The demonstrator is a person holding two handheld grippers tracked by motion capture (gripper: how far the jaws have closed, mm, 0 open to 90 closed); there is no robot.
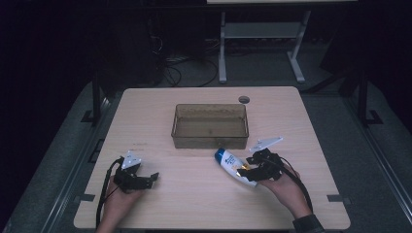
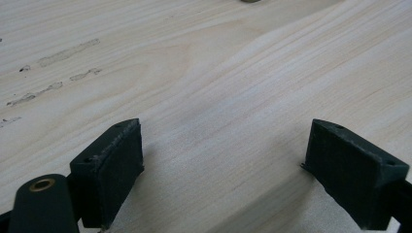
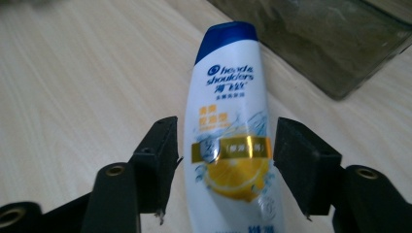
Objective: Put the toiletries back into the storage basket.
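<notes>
Though near the bottle (image 1: 234,166), bin (image 1: 210,126) bare.

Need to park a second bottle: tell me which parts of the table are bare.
Bare wood lies between the left gripper and the shampoo bottle, along the table's far-left corner beside the clear bin, and right of the bin. Crowded: the strip between bin front and bottle, where the right gripper straddles the bottle.

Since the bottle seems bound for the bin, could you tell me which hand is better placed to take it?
Right: its hand-held gripper straddles the bottle, beside the bin; the left one sits apart.
</notes>
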